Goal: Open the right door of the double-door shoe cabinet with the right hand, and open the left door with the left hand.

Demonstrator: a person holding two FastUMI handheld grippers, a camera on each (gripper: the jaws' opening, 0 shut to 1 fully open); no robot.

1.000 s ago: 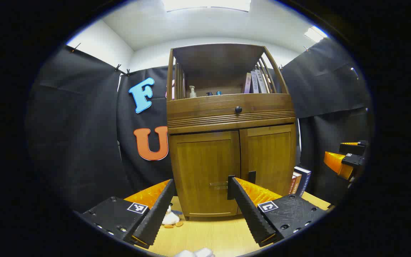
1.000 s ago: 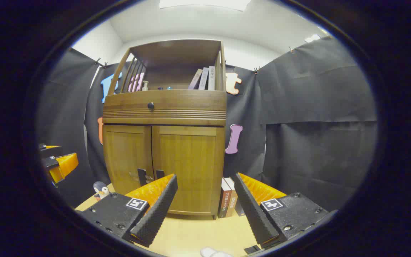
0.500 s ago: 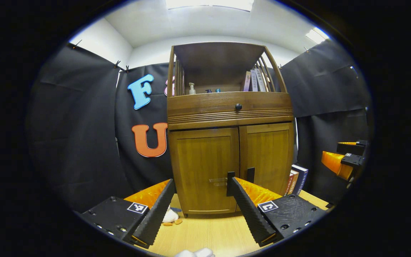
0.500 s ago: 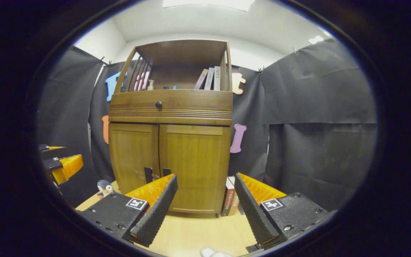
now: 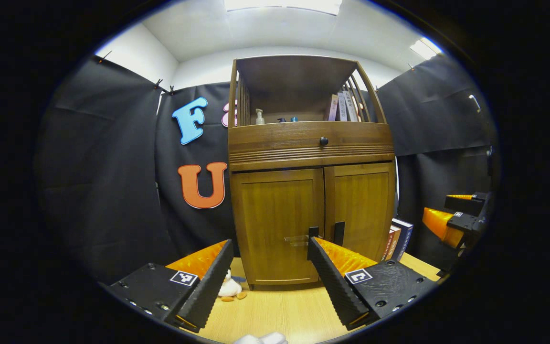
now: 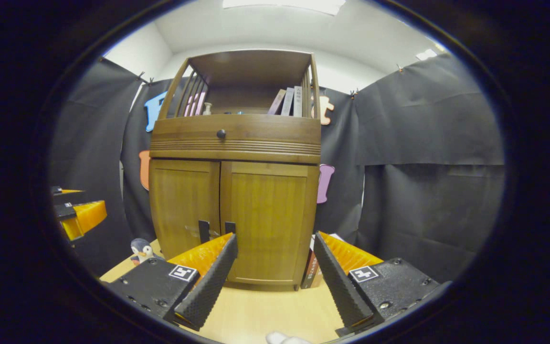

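Observation:
A brown wooden shoe cabinet (image 5: 311, 143) stands on the light wooden table, both lower doors shut. Its left door (image 5: 277, 224) and right door (image 5: 361, 205) each carry a small black handle near the middle seam (image 5: 338, 232). In the left gripper view my left gripper (image 5: 270, 267) is open, short of the left door, holding nothing. In the right gripper view the cabinet (image 6: 237, 138) faces me with its right door (image 6: 268, 224) and handle (image 6: 229, 227) shut; my right gripper (image 6: 275, 263) is open and empty, apart from the door.
Books (image 5: 398, 239) lean against the cabinet's right side. A small white toy (image 5: 229, 289) and a penguin figure (image 6: 140, 249) sit by its left foot. Bottles and books stand on the open upper shelf (image 5: 299, 114). Black cloth walls close in all around.
Both grippers have drifted slightly, so the cabinet sits a little more to the right in each view. Both doors stay shut and both grippers stay open.

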